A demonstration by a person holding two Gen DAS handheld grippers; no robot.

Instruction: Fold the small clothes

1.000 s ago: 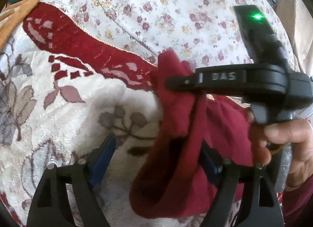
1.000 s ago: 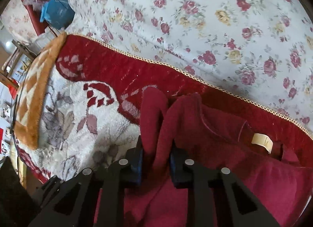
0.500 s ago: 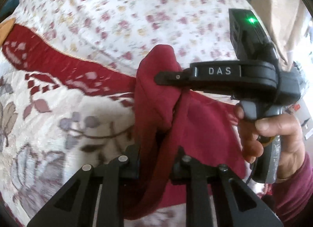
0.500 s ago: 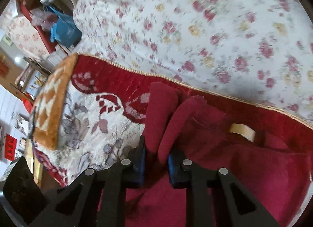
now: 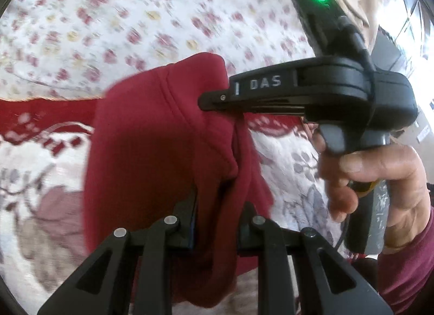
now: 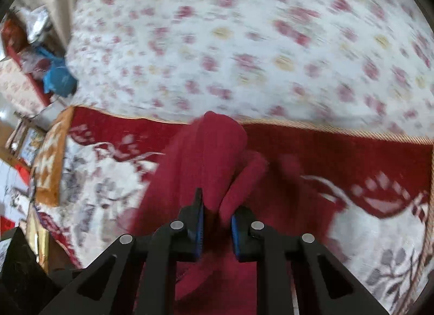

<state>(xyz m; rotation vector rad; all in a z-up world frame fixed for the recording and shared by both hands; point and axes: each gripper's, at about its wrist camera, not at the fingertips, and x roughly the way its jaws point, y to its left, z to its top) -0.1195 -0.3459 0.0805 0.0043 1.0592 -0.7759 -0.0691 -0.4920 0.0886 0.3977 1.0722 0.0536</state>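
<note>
Pinching bunched folds of a red garment (image 5: 152, 136) between the narrowed jaws of the left gripper (image 5: 217, 217), lifted above a patterned blanket (image 5: 40, 157); gripping a second fold with the right gripper (image 6: 215, 220), jaws likewise narrow, before a flowered sheet (image 6: 244, 30).

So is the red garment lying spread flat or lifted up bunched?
Lifted and bunched. The red garment hangs in folds, pinched by the left hand-held gripper and the right hand-held gripper above the blanket.
</note>
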